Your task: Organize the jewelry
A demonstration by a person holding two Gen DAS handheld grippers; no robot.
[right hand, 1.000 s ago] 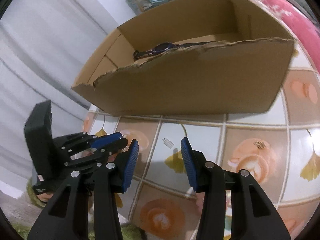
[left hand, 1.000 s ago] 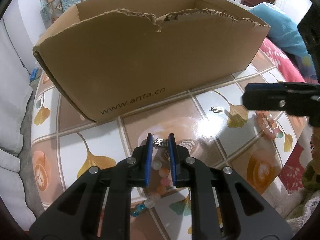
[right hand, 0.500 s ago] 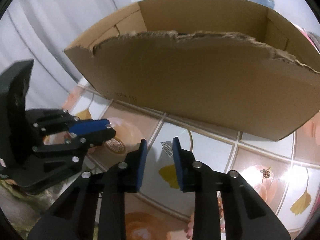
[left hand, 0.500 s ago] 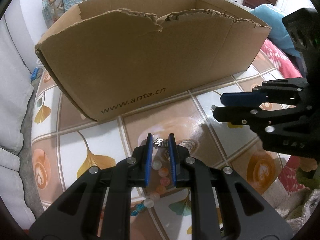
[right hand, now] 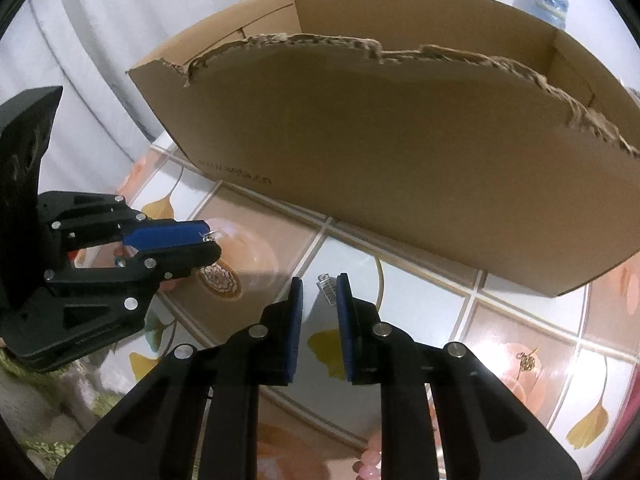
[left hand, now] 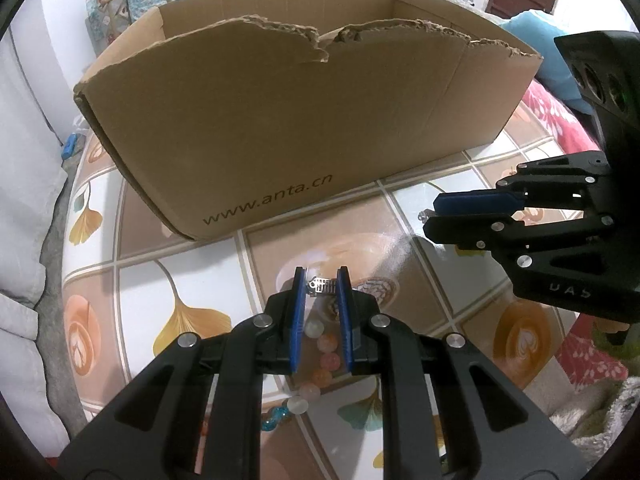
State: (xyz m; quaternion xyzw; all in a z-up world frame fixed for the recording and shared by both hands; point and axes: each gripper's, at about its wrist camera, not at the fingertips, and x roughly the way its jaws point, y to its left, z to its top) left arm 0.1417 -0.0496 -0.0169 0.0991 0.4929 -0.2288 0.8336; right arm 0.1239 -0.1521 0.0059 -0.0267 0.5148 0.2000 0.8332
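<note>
a glossy tile-patterned surface (left hand: 168, 280) is carrying a torn-rimmed corrugated cardboard box (left hand: 288, 120); its inside is hidden here. the left gripper (left hand: 321, 286) is still clenching a small silver comb-shaped earring (left hand: 322, 286). the right gripper (right hand: 319, 294), wide a second ago, is now pinching the matching earring (right hand: 327, 290) just above the surface. pastel beads (left hand: 320, 348) are lying below.

One small silver charm (left hand: 323, 286) sits clamped between blue pads; its twin (right hand: 327, 289) lies between the other pair.

Both wrist views sit low and close over the tabletop (left hand: 140, 276), facing the cardboard box (left hand: 280, 120), which both share.
</note>
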